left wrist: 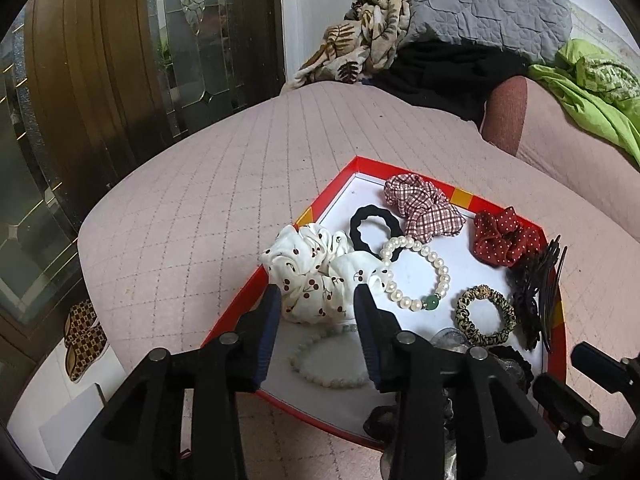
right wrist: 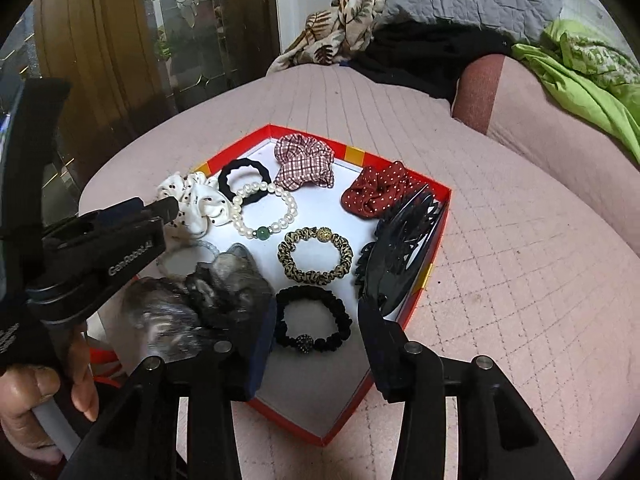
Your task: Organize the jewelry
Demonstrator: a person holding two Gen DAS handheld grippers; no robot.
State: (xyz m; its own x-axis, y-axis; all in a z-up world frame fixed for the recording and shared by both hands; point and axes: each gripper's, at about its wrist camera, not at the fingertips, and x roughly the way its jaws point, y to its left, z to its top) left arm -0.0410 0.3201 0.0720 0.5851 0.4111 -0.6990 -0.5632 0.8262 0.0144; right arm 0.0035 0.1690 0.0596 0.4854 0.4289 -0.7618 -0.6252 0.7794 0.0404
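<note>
A red box with a white floor [left wrist: 416, 276] [right wrist: 320, 384] lies on a pink quilted cushion. It holds a white cherry-print scrunchie [left wrist: 312, 276] [right wrist: 196, 204], a pearl bracelet [left wrist: 416, 272] [right wrist: 264, 212], a pale bead bracelet [left wrist: 328, 360], a black hair tie [left wrist: 374, 230] [right wrist: 244, 180], plaid [left wrist: 424, 208] [right wrist: 304, 160] and red dotted scrunchies [left wrist: 504, 236] [right wrist: 376, 194], a leopard tie [left wrist: 484, 316] [right wrist: 316, 256], a black beaded tie [right wrist: 314, 326], a grey sheer scrunchie [right wrist: 200, 300] and a black claw clip [left wrist: 540, 288] [right wrist: 400, 252]. My left gripper [left wrist: 318, 296] [right wrist: 168, 208] is open, its jaws either side of the cherry scrunchie. My right gripper [right wrist: 316, 316] is open over the beaded tie.
Folded blankets, a grey quilt [left wrist: 480, 0] and green cloth [left wrist: 592, 88] pile up at the cushion's far side. A wooden and glass door [left wrist: 120, 60] stands to the left. Patterned slippers [left wrist: 84, 336] lie on the floor below the left edge.
</note>
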